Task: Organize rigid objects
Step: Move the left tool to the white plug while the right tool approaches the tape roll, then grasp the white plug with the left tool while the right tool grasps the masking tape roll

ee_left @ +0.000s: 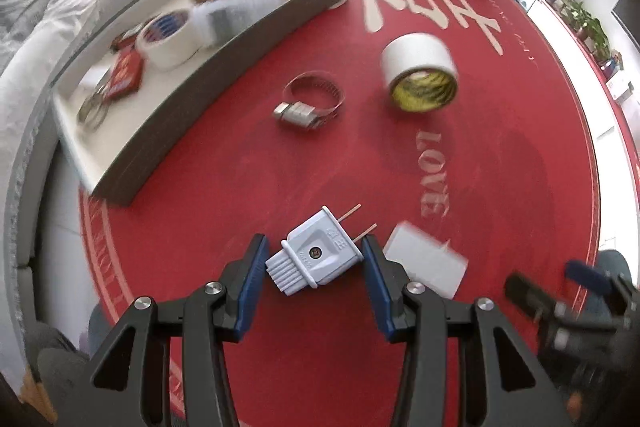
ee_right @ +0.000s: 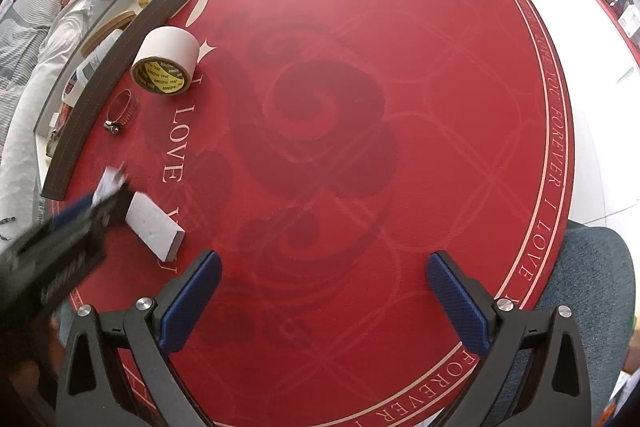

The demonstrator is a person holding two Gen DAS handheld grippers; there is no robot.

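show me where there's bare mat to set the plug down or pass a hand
Widest free patch: the red mat under the right gripper, right of the white tape roll. A smaller gap lies between the hose clamp and the plug. The tray is crowded.

- We see a red worktop (ee_right: pixel 400 147) with cream lettering and darker swirls.
- We see a pale grey plug (ee_left: pixel 316 253) with brass prongs.
- We see blue-padded black fingers (ee_left: pixel 252 279).
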